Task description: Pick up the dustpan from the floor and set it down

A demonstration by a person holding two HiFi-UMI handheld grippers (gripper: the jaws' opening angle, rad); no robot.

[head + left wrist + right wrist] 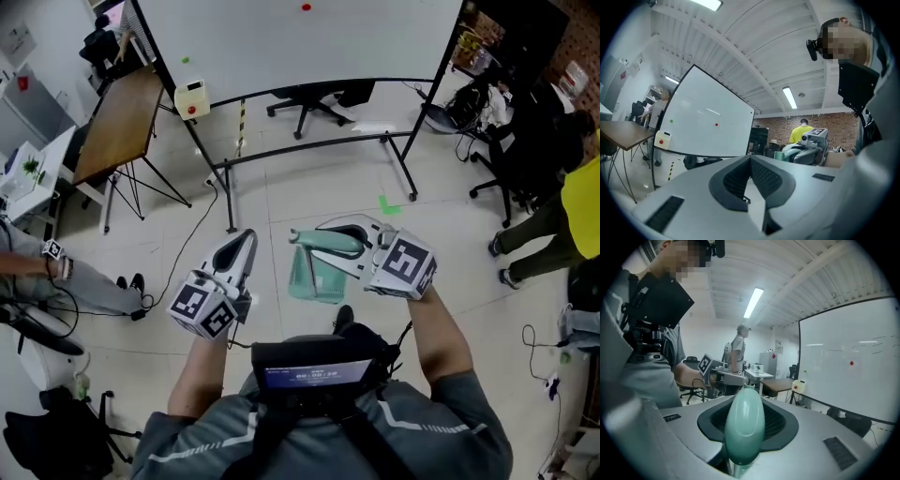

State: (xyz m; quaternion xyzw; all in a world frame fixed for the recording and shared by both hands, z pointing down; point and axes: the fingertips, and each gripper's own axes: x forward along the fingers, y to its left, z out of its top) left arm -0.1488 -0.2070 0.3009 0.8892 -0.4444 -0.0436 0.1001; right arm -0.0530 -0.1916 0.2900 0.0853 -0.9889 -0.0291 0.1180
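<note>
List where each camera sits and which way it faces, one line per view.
Head view: on the person's head, looking steeply down at the floor; shows both arms, the left gripper, and the right gripper holding the dustpan.
Left gripper view: on that gripper, looking level past its shut, empty jaws at the whiteboard; the person's chest at right.
Right gripper view: on that gripper, looking along jaws clamped on the dustpan handle; chest at left.
Shared: each gripper view shows the other gripper; all show the whiteboard.
</note>
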